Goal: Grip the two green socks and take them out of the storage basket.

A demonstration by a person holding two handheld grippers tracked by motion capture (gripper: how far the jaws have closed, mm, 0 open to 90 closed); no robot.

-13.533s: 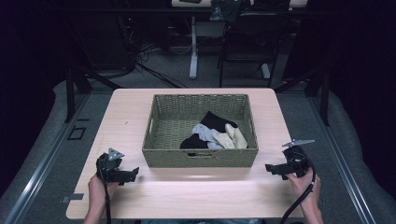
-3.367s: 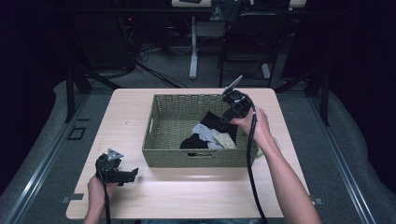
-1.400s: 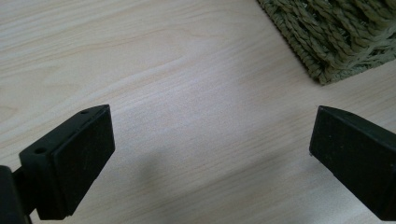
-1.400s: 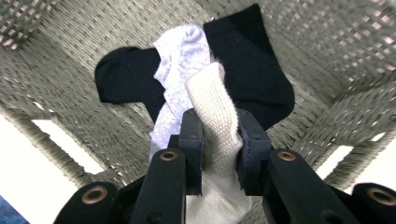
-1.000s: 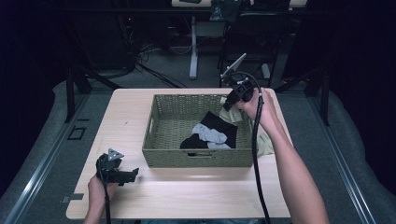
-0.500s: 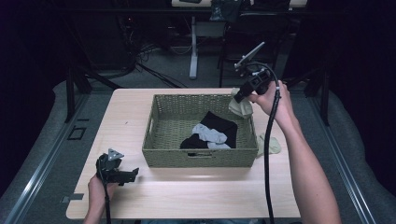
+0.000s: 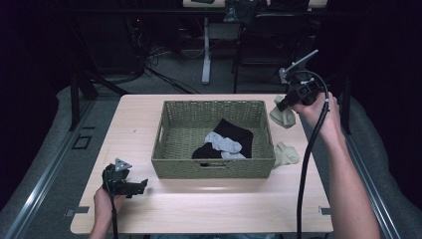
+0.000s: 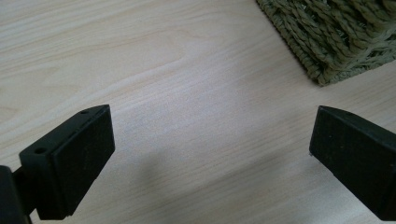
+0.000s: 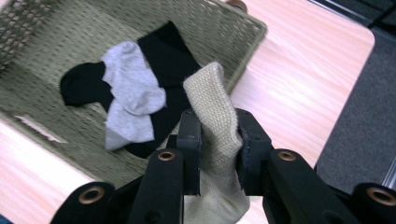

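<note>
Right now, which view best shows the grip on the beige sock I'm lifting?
The right gripper view: the right gripper pinches the beige sock up close. The high view shows it small, dangling beside the wicker basket. The left gripper view shows table and basket corner.

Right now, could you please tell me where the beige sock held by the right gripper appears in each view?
High view: beige sock hangs upper right, beyond the basket's right rim.
Left gripper view: not in it.
Right gripper view: sock centre, pinched between the jaws.
Shared landmark: the woven basket.
</note>
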